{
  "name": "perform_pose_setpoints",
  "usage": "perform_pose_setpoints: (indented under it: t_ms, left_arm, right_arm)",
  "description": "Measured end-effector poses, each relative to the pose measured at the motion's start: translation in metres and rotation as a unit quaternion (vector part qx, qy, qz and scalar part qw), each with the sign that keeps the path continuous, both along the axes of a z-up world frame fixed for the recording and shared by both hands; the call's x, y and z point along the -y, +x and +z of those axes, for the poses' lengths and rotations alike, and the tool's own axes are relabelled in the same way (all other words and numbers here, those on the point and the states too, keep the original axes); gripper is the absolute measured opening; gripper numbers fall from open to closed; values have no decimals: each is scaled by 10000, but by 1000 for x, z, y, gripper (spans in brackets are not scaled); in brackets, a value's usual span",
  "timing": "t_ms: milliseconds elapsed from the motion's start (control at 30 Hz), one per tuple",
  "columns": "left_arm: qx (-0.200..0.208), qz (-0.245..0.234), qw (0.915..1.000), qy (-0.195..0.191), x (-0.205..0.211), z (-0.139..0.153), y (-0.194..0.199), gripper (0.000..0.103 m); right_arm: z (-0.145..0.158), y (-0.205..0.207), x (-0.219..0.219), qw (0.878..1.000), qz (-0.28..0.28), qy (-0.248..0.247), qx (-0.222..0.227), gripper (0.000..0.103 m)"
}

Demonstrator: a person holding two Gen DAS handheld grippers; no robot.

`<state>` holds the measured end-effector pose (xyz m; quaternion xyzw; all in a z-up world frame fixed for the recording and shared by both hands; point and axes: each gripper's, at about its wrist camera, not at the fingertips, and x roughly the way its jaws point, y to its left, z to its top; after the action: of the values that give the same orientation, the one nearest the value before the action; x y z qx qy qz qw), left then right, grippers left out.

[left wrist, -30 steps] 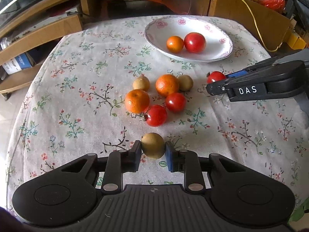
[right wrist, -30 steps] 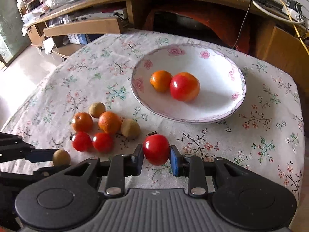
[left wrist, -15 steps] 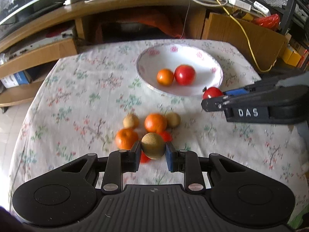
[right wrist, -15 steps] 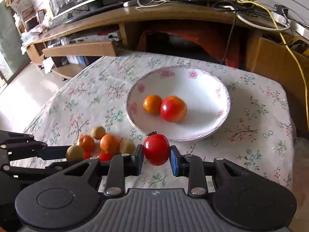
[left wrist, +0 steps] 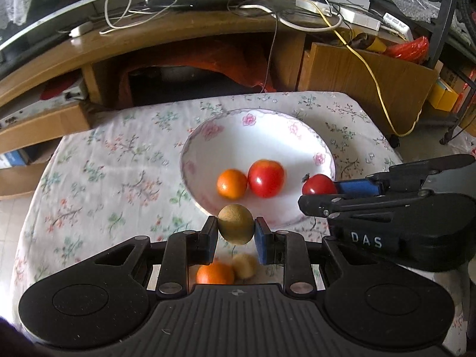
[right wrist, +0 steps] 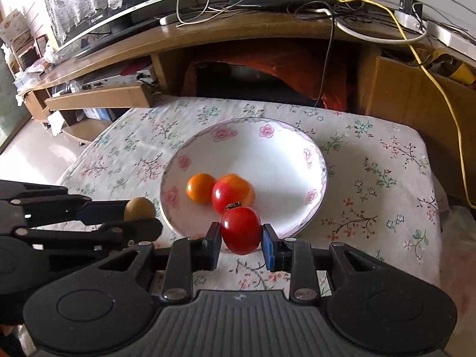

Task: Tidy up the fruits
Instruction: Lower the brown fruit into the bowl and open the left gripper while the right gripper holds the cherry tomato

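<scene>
Red and glossy, with a dark stem stub on top, the tomato (right wrist: 241,229) is pinched in the right gripper (right wrist: 241,244) above the near rim of the flowered bowl (right wrist: 297,160), where an orange (right wrist: 200,187) and a larger tomato (right wrist: 232,192) already lie touching. Beside it the left gripper (left wrist: 236,236) clasps a dull brown-green kiwi (left wrist: 236,223), also at the near rim. Both tools crowd one edge, so they could knock together, or a released fruit could roll off the sloping wall onto the floral tablecloth (left wrist: 104,178).

A long curved wooden desk (right wrist: 253,29) stands behind the flowered tablecloth (right wrist: 386,178); tangled white and yellow cables (right wrist: 372,9) lie on the desk, a pale tiled floor (right wrist: 26,148) to its left.
</scene>
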<state>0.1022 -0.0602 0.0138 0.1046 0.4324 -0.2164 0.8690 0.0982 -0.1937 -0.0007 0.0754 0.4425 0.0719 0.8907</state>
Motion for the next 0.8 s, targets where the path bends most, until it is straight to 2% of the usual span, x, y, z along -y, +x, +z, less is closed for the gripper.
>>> perform_pose_setpoints:
  t_ms: [800]
  left_arm:
    - [-253,0,9996,120,17,-21,31,33]
  right_arm:
    - [-19,26,8,9997,-66,-149,-167,30]
